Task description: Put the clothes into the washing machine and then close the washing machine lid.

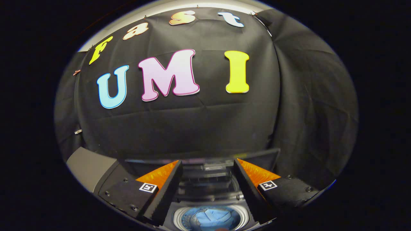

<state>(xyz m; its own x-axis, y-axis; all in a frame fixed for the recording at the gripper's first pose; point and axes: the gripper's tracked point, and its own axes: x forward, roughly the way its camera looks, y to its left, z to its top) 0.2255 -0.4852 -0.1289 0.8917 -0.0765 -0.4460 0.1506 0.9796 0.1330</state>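
Note:
The washing machine point(91, 166) sits low ahead, a grey body with a dark top panel. Its round drum opening point(210, 218) lies between and just below my fingers, and blue clothes point(210, 218) lie inside the drum. The dark transparent lid point(205, 170) stands raised behind the opening, just beyond the fingertips. My gripper point(208, 165) hovers above the drum, open, with nothing between its fingers.
The black cloth wall of the booth point(192, 128) rises close behind the machine and wraps round on the right. The machine's grey left corner sticks out beside the left finger point(160, 179).

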